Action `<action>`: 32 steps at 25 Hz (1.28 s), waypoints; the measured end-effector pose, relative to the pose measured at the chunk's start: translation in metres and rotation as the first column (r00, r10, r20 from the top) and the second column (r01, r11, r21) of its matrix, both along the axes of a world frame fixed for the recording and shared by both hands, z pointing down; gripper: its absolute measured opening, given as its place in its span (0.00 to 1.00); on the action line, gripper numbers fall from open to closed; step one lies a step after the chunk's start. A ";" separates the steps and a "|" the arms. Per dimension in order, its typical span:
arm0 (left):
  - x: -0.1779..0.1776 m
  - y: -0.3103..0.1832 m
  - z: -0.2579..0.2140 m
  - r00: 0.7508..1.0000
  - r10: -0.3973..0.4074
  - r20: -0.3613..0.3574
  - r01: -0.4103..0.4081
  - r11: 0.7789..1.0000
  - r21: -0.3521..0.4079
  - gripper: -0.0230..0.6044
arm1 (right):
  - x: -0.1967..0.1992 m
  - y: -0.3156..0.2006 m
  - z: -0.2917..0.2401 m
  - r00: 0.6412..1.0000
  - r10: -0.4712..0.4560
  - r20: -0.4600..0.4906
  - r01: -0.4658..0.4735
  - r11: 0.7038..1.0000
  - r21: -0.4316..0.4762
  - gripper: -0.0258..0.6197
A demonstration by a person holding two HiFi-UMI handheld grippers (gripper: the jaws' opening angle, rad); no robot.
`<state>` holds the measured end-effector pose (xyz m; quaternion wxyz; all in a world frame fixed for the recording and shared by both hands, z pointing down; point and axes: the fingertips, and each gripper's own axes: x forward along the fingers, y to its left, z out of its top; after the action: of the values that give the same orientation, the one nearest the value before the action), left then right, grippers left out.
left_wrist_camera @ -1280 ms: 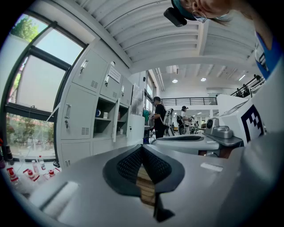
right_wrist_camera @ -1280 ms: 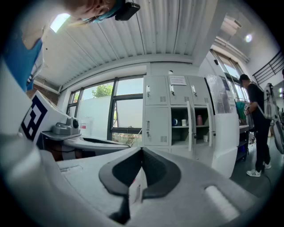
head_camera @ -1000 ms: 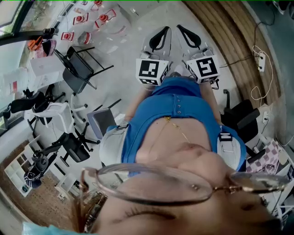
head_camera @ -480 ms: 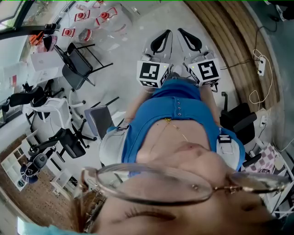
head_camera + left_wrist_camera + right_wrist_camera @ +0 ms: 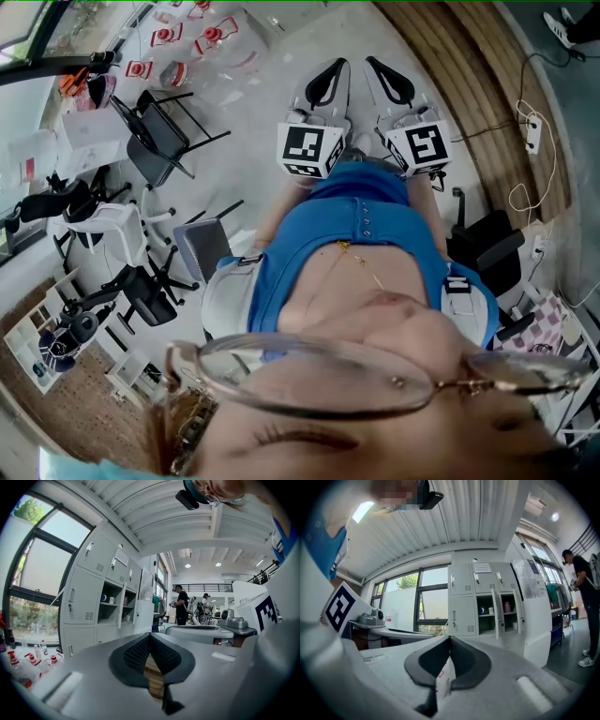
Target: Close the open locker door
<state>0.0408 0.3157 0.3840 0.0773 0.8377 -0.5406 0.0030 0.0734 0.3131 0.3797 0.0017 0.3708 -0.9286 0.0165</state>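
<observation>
While both grippers point level toward the grey locker bank (image 5: 464,603) and are well apart from it, the left gripper (image 5: 150,638) has its jaws pressed together on nothing. The right gripper (image 5: 450,640) is likewise closed and empty. In the locker bank's middle row, the open locker door (image 5: 495,613) stands swung outward, edge-on, beside a compartment with cups (image 5: 482,610) on its shelf.
</observation>
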 end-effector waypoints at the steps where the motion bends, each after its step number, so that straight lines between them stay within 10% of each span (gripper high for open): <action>1: 0.000 -0.002 -0.001 1.000 0.006 0.000 -0.006 1.000 0.002 0.04 | 0.001 -0.002 0.000 1.000 0.005 0.002 -0.005 1.000 -0.001 0.04; 32: -0.017 -0.166 0.001 0.983 0.180 -0.023 -0.180 0.984 0.001 0.04 | -0.021 -0.153 0.001 0.988 0.148 -0.044 -0.148 0.989 0.007 0.04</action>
<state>0.0241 0.1496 0.3846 0.0835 0.8830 -0.4619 0.0006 0.0529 0.1604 0.3811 0.0206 0.4390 -0.8982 0.0068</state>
